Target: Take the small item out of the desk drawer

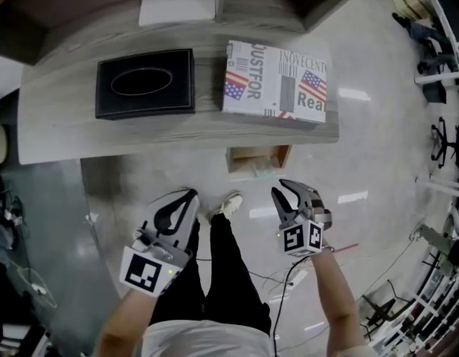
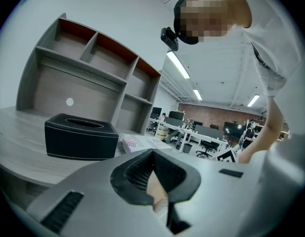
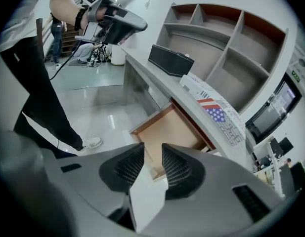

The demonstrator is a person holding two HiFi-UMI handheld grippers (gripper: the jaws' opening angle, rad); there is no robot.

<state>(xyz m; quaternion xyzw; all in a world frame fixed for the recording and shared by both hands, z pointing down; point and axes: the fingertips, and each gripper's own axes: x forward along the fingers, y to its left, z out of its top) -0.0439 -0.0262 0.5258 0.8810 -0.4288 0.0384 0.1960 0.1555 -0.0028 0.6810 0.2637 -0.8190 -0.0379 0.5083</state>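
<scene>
Drawer (image 1: 257, 162): one, open.
Behind drawer: one tissue box (image 1: 145, 82), one printed box (image 1: 275, 80).
Left gripper (image 1: 190, 194): roughly level, jaws together.
Right gripper (image 1: 286, 189): angled down toward drawer, jaws apart, empty.

My left gripper (image 1: 187, 198) and right gripper (image 1: 289, 192) are grey, with black ribbed pads (image 3: 123, 168) and black-and-white marker cubes (image 1: 149, 271). I wear a white shirt (image 1: 207, 341), black trousers (image 1: 230, 274) and white shoes (image 1: 228, 203).

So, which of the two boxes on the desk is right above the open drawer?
The printed box with flags; the drawer sticks out below it. The black box sits further left.
</scene>
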